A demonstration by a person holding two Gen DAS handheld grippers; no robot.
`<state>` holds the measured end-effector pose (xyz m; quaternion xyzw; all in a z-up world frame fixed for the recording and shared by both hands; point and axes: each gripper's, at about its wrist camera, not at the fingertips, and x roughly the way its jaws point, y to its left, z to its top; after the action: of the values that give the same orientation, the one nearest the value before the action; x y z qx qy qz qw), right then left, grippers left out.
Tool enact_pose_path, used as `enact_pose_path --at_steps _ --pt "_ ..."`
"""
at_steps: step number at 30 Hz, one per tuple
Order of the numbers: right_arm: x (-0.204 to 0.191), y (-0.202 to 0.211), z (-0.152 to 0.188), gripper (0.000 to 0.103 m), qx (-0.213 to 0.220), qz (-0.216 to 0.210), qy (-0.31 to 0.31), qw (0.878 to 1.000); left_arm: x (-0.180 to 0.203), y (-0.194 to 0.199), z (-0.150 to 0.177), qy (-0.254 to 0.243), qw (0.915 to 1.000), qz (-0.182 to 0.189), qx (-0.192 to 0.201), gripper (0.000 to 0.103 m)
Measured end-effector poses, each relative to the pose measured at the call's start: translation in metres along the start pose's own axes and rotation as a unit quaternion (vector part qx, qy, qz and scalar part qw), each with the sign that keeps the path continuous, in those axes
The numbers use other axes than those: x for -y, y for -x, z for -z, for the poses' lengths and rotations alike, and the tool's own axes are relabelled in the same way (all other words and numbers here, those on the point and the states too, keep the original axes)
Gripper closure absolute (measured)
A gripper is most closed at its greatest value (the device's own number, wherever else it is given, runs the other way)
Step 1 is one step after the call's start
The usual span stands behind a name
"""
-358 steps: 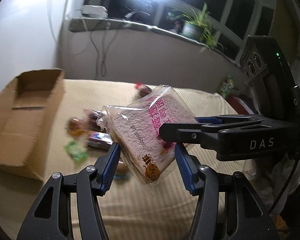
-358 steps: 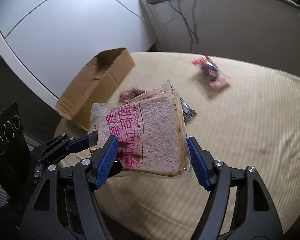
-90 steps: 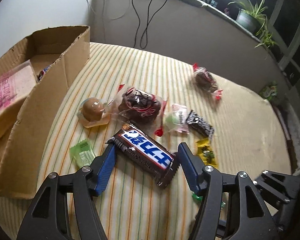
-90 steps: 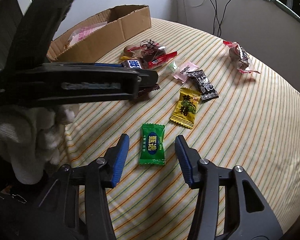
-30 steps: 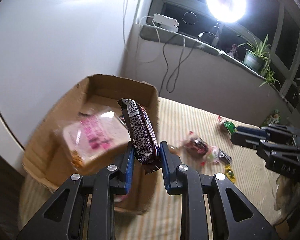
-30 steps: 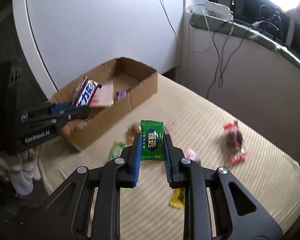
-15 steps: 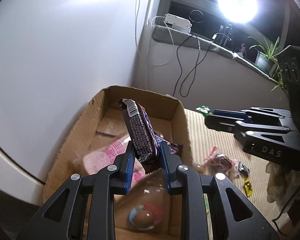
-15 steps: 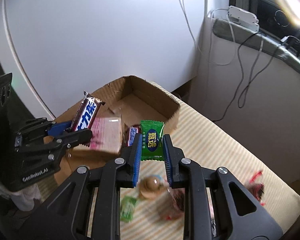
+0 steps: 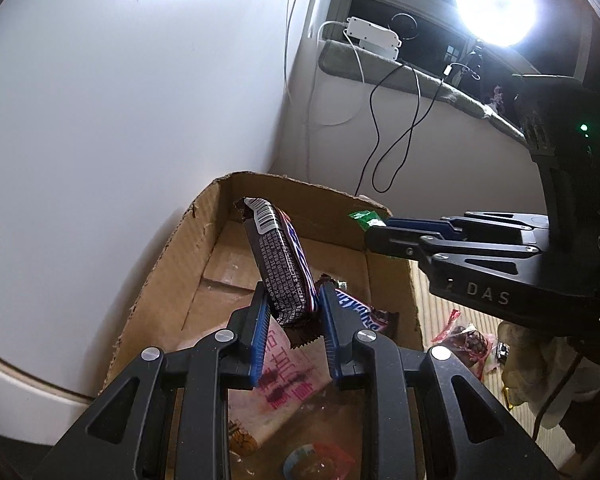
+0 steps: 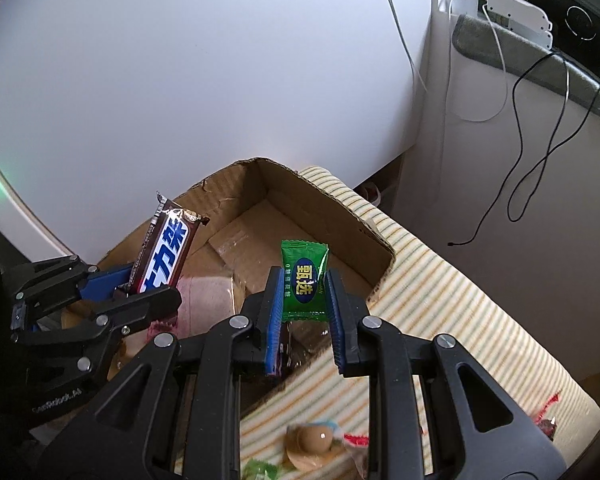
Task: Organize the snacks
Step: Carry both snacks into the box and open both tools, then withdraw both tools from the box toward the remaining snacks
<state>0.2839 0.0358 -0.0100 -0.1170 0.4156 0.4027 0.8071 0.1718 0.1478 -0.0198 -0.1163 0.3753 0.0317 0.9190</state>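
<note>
- Left wrist view first: the left tool (image 9: pixel 292 316) is pinching a chocolate bar (image 9: pixel 282 264) by its lower end, so the bar stands nearly upright right over the open cardboard box (image 9: pixel 388 280).
- Already inside the box: a bagged slice of bread with pink print (image 9: pixel 288 376), a second chocolate bar (image 9: pixel 364 312) lying toward the right wall, and a small round sweet (image 9: pixel 308 456) at the near end. That part of the sorting looks done.
- Over to the right wrist view: the right tool (image 10: pixel 305 300) is pressed together on a green candy packet (image 10: pixel 304 276), held upright above the near wall of the box, roughly over the rim.
- Neither held snack has been let go, so both drops into the box are still to come.
- Still out on the striped surface (image 10: pixel 440 300): a round brown sweet in clear wrap (image 10: pixel 312 440), a scrap of green wrapper at the bottom edge (image 10: pixel 256 470), and a red-wrapped snack far right (image 10: pixel 546 426).
- From the left wrist view, a dark snack in red-trimmed wrap (image 9: pixel 466 338) also lies on the surface, beyond the box.
- Judgement: somewhere around the middle, with several pieces left to fetch after these two.
</note>
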Motion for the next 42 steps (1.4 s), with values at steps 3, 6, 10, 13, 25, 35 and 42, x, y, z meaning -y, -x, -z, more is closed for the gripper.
enact_pose_path --at_steps 3,6,10,13,25,35,42 --pt "-0.001 -0.007 -0.002 0.081 -0.005 -0.004 0.003 1.0 -0.001 -0.003 -0.001 0.001 1.0 0.0 -0.003 0.08" --pt "-0.001 -0.011 -0.003 0.081 -0.008 -0.003 0.006 1.0 -0.002 -0.005 -0.002 0.003 1.0 -0.003 -0.002 0.08" --pt "0.0 -0.01 -0.005 0.072 -0.003 -0.004 0.005 1.0 -0.005 -0.002 -0.001 0.006 0.9999 -0.009 0.001 0.08" --pt "0.001 -0.005 -0.005 0.04 0.007 -0.001 0.002 1.0 -0.006 -0.001 -0.001 0.007 0.9999 -0.011 0.003 0.08" --pt "0.004 0.038 0.005 0.025 0.035 0.02 0.0 0.999 0.001 0.021 0.003 0.009 0.9998 -0.003 0.02 0.08" --pt "0.017 0.1 0.047 0.024 0.057 0.042 -0.012 0.997 0.037 0.052 0.024 -0.012 0.9989 0.026 0.037 0.08" --pt "0.04 0.141 0.095 0.024 0.061 0.065 -0.037 0.995 0.069 0.062 0.048 -0.027 0.9976 0.056 0.029 0.08"
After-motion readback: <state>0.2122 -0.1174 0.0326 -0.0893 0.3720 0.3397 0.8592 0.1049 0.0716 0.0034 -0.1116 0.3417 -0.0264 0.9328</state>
